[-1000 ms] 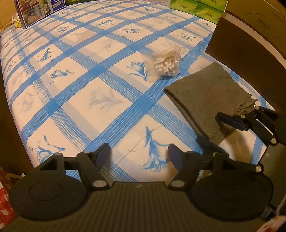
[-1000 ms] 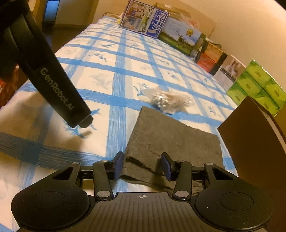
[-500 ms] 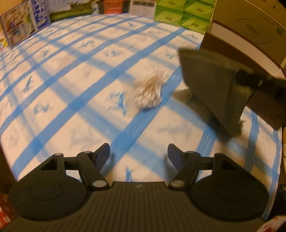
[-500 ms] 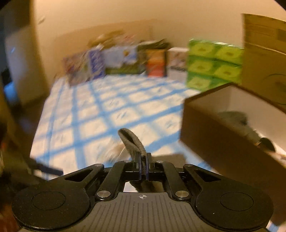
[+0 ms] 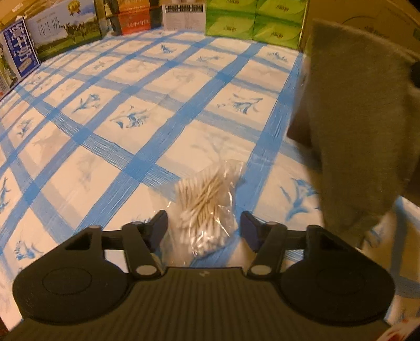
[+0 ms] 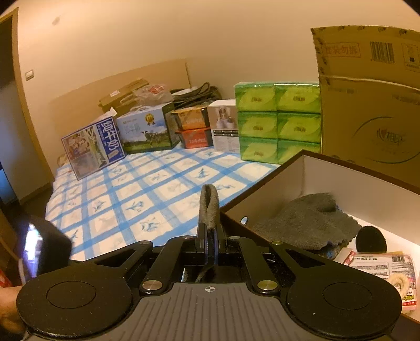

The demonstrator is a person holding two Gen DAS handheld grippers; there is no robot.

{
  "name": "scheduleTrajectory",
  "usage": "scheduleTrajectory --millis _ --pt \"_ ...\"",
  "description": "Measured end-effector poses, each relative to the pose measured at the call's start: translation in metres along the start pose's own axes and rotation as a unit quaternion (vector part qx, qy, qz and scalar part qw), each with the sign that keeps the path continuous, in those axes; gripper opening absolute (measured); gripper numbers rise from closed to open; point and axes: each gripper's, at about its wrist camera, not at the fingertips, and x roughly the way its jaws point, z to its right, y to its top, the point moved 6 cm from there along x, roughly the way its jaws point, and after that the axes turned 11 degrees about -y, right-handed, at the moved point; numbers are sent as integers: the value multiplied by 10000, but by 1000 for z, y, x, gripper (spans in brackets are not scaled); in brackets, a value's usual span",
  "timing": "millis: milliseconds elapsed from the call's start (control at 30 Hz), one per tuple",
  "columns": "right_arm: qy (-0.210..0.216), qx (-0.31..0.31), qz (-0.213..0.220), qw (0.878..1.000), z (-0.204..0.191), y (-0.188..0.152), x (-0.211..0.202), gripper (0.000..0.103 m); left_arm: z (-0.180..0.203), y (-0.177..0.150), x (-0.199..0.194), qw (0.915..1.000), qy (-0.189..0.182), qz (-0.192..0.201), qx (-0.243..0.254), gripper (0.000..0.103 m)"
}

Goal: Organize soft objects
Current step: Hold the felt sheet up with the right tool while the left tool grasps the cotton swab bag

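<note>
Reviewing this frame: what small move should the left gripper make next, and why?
Probably close the left gripper: its jaws stand open on either side of the bag of cotton swabs lying on the bedsheet, while the right gripper holds the grey cloth.

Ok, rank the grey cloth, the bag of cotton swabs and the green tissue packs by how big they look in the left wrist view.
1. Grey cloth: largest, though it hangs close to the camera, which inflates it.
2. Green tissue packs: similar in apparent area to the swabs and partly cut off at the top edge, so unsure.
3. Bag of cotton swabs, between the open left gripper fingers.
</note>
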Motion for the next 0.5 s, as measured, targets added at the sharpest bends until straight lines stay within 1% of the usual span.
scheduleTrajectory --millis 67,100,167,300,500 --pt "-5 -20 -13 10000 1 0 2 4 -3 0 5 10000 5 -11 -12 40" --pt "3 -16 -21 10000 2 0 2 4 -2 1 5 10000 -27 10 10 30" --pt "29 -11 -26 10000 2 -1 0 4 -2 2 0 9999 -49 78 43 25" --pt "112 -19 9 9999 -2 1 -7 4 -1 6 -20 9997 -85 241 24 23" --pt "219 -44 137 9997 -5 9 -26 4 8 18 -63 9985 -43 530 87 23"
